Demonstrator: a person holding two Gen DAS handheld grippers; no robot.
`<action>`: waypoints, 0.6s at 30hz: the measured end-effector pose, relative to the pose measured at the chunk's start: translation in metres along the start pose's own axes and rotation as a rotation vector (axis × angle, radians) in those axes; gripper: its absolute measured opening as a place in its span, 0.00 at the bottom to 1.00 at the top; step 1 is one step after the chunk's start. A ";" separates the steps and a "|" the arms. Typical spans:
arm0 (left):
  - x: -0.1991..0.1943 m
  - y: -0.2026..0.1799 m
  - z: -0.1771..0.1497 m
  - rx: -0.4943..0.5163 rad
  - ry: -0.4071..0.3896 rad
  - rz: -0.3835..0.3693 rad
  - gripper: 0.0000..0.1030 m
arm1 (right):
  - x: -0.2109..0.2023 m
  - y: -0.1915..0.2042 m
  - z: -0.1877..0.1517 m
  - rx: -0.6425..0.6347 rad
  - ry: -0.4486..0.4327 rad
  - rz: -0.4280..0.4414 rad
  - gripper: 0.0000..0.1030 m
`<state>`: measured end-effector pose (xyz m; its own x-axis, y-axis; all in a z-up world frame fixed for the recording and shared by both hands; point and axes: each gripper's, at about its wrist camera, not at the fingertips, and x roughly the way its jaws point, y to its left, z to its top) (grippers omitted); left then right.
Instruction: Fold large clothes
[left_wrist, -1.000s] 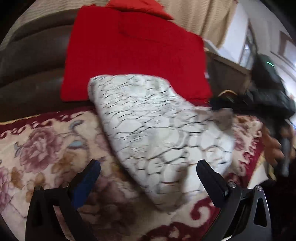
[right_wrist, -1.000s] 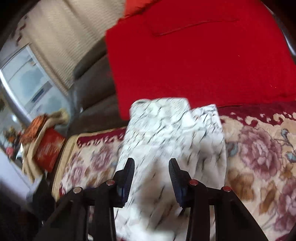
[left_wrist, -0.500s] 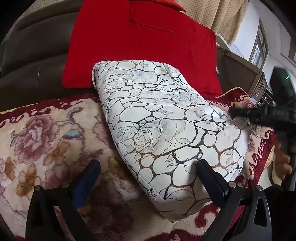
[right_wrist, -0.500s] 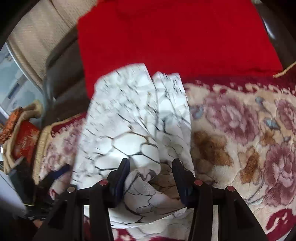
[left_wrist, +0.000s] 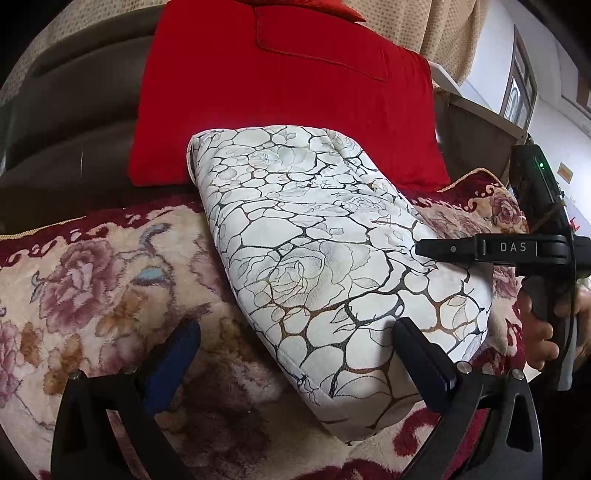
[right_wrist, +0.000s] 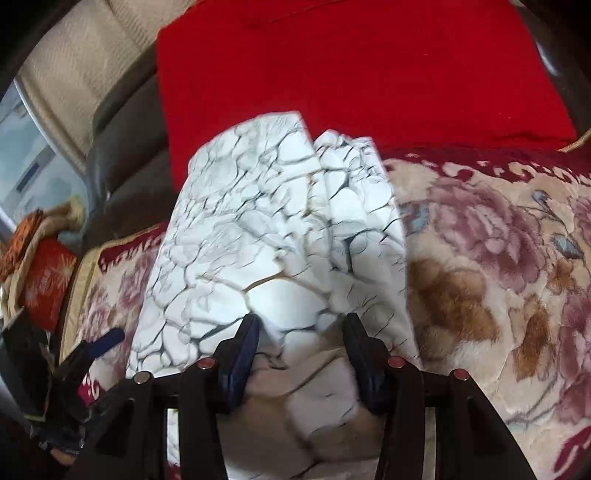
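Observation:
A folded white garment with a black crackle and rose print (left_wrist: 325, 258) lies on a floral plush blanket (left_wrist: 92, 288), its far end against a red cushion (left_wrist: 280, 92). My left gripper (left_wrist: 295, 354) is open and empty, its jaws wide apart just in front of the garment's near edge. My right gripper (right_wrist: 301, 336) hovers over the garment's (right_wrist: 266, 229) other end with jaws partly apart; bunched cloth sits between the fingers. The right gripper also shows in the left wrist view (left_wrist: 491, 251), lying over the garment's right side.
The blanket (right_wrist: 498, 258) covers a dark sofa (left_wrist: 62, 122). The red cushion (right_wrist: 351, 66) leans on the sofa back. A heap of orange and red items (right_wrist: 40, 258) lies at the far side. A wooden side table (left_wrist: 476, 125) stands behind the sofa arm.
The right gripper has come down onto the garment's end and its jaws have widened. The left gripper has stayed open, and the garment now lies flatter and steadier.

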<state>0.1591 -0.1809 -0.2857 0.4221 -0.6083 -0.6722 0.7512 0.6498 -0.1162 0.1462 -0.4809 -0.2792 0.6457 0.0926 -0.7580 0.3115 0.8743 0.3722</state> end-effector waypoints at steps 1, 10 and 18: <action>0.000 0.000 0.000 -0.001 0.001 0.001 1.00 | -0.001 -0.001 0.000 0.002 -0.001 0.001 0.51; -0.006 0.000 0.006 0.015 -0.011 -0.002 1.00 | -0.007 0.002 0.002 -0.019 -0.011 0.032 0.55; 0.002 0.045 0.028 -0.274 0.003 -0.173 1.00 | -0.042 -0.034 0.026 0.103 -0.192 0.104 0.87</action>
<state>0.2079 -0.1656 -0.2713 0.2982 -0.7195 -0.6272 0.6473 0.6353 -0.4211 0.1263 -0.5272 -0.2463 0.7956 0.0792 -0.6006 0.2991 0.8109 0.5031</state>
